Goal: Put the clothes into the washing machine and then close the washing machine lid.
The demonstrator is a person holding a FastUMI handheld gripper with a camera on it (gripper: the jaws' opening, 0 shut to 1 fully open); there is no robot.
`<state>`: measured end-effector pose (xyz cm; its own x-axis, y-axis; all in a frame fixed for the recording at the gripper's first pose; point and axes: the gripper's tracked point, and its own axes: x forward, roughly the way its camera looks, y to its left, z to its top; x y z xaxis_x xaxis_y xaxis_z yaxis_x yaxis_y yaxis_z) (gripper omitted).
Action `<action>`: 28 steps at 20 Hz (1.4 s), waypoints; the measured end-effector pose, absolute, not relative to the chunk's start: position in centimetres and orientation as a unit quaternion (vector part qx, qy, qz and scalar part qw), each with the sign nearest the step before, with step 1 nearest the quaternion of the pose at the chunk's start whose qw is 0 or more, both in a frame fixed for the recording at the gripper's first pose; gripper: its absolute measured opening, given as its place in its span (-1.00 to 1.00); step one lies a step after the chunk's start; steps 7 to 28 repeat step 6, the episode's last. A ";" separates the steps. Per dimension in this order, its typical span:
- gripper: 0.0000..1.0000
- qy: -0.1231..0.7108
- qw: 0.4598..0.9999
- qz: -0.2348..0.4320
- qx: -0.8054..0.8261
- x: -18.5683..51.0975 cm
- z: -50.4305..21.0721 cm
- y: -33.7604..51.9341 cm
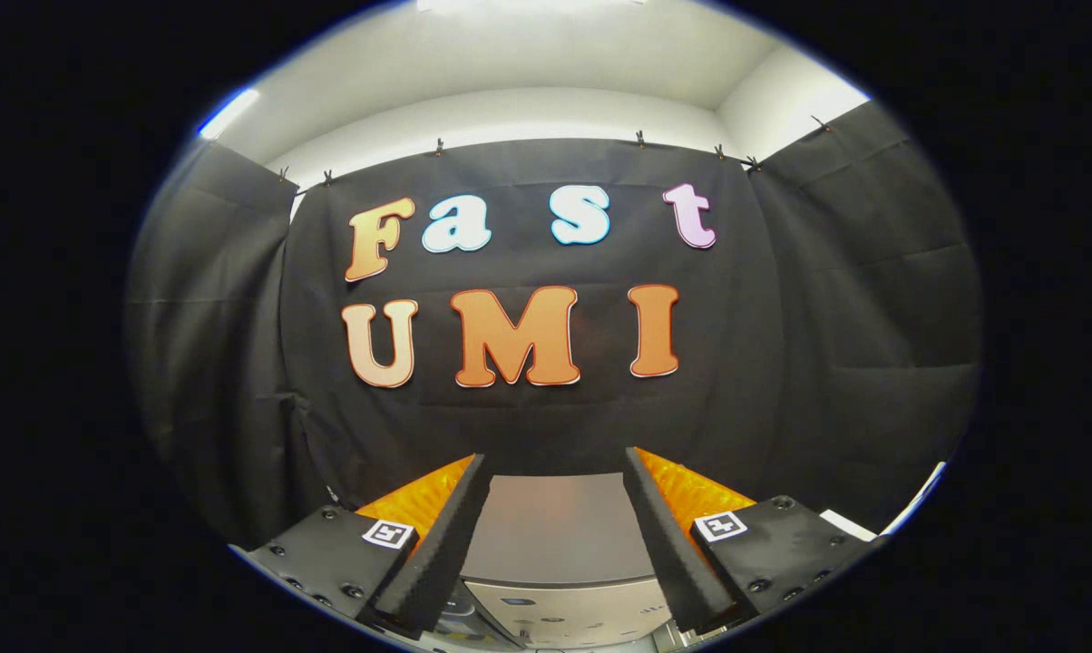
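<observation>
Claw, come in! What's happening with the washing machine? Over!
Claw open, holding nothing. Washing machine below, between the fingers, lid down. No clothes visible.

No words or numbers can be read here. Two small square marker tags (388, 533) with black-and-white block patterns sit on the hand-held gripper (555, 467), one on each side, and they are not letters. The top of the washing machine (564, 608) has small marks, too tiny and blurry to read.
</observation>
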<state>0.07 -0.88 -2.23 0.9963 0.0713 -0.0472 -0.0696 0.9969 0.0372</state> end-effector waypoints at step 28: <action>0.93 0.018 0.999 0.043 -0.001 -0.7 -1.8 -1.8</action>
